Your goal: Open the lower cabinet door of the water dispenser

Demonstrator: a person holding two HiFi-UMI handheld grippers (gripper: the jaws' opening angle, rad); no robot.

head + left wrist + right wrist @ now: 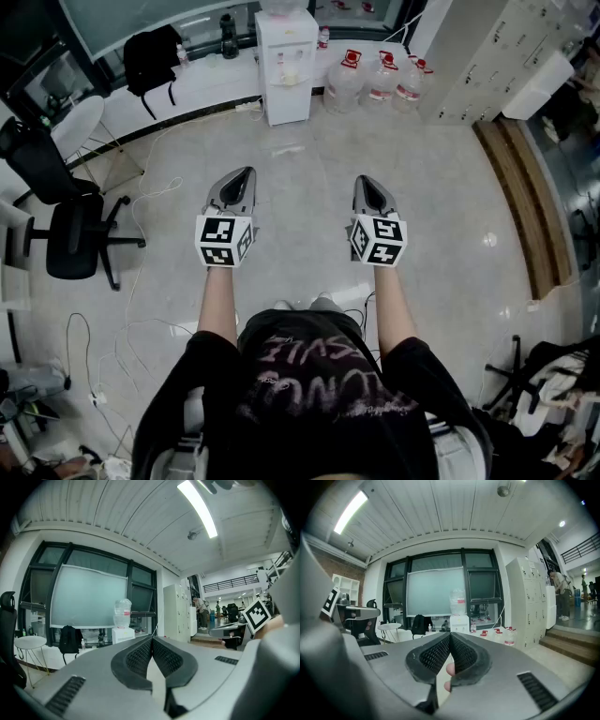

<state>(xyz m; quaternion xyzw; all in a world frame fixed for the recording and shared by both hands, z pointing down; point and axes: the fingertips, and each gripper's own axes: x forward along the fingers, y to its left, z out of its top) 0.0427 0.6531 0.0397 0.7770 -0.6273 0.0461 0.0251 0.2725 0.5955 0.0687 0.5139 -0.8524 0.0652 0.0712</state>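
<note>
Two grippers are held out in front of you, side by side and apart, each carrying its marker cube at the back. Your left gripper (247,173) has its jaws pressed together tip to tip with nothing between the pads. Your right gripper (363,181) is the same: closed and empty. Both point roughly level across the tiled floor (300,159) toward the far wall. Off to your left stands an office chair (75,234), with cables (150,197) trailing on the floor near it. Ahead, well beyond both grippers, the water dispenser (286,56) stands against a low white ledge (206,89) under the window, an upturned jug (458,602) on top. Its lower cabinet door (289,101) faces you and appears closed, with neither gripper near it. Just right of the dispenser, several large water bottles (380,80) stand on the floor, and past them is a bank of lockers (487,56). A black backpack (153,56) sits on the ledge to the dispenser's left.
</note>
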